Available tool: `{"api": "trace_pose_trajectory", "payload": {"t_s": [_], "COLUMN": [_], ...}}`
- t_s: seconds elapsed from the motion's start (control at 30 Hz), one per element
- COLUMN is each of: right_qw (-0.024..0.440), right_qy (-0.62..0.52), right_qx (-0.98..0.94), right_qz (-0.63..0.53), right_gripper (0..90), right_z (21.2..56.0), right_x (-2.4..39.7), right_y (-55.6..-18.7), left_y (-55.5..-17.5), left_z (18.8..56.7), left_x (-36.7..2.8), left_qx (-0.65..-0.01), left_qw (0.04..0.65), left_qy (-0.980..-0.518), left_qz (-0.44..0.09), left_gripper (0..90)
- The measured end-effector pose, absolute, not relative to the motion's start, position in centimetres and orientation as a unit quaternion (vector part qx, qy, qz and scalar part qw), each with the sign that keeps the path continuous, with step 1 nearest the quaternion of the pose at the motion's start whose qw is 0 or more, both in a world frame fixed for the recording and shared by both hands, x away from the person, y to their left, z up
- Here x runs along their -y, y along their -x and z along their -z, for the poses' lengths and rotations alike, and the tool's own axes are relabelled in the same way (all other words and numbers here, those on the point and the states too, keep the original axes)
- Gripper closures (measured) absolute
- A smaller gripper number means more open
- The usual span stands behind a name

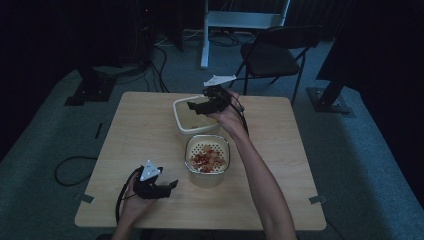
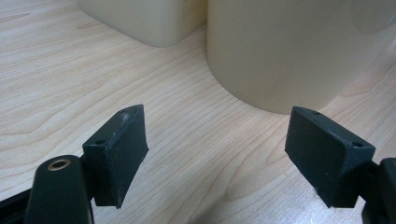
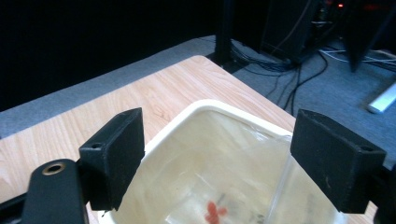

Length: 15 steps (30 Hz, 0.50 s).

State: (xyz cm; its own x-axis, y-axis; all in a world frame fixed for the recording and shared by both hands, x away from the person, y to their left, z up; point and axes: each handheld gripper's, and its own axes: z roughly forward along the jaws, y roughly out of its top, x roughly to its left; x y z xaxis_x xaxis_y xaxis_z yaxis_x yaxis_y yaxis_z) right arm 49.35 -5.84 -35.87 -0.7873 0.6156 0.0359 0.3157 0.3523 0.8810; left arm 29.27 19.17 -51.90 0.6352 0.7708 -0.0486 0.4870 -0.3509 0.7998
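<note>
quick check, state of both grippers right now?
Left gripper: open, empty, low over the table.
Right gripper: open, empty, above the tub.

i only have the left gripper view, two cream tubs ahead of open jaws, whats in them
Observer: The nearer one is a strainer basket holding red and pale food pieces.
Operator: and the far tub
Observer: The far tub holds a clear plastic bag with a small red bit at the bottom.
Operator: wheres the other gripper
Observer: The right gripper is open, held above that far tub.
</note>
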Motion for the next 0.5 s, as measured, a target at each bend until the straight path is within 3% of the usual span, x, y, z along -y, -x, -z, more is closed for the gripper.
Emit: {"api": "trace_pose_trajectory", "payload": {"t_s": [0.27, 0.5], "right_qw": [0.183, 0.244], "right_qy": [-0.3, -0.342], "right_qx": [-0.796, -0.788], "right_qz": [-0.493, -0.45], "right_gripper": [19.5, 23.1], "right_z": [35.6, 38.7], "right_x": [8.8, 13.5], "right_y": [-47.9, -44.8], "left_y": [-29.3, -29.4], "left_z": [51.9, 52.0], "left_x": [-19.2, -19.1], "left_qx": [-0.394, -0.397], "left_qw": [0.414, 0.412], "left_qy": [-0.803, -0.802], "left_qz": [-0.171, -0.172], "left_gripper": [21.8, 21.7]}}
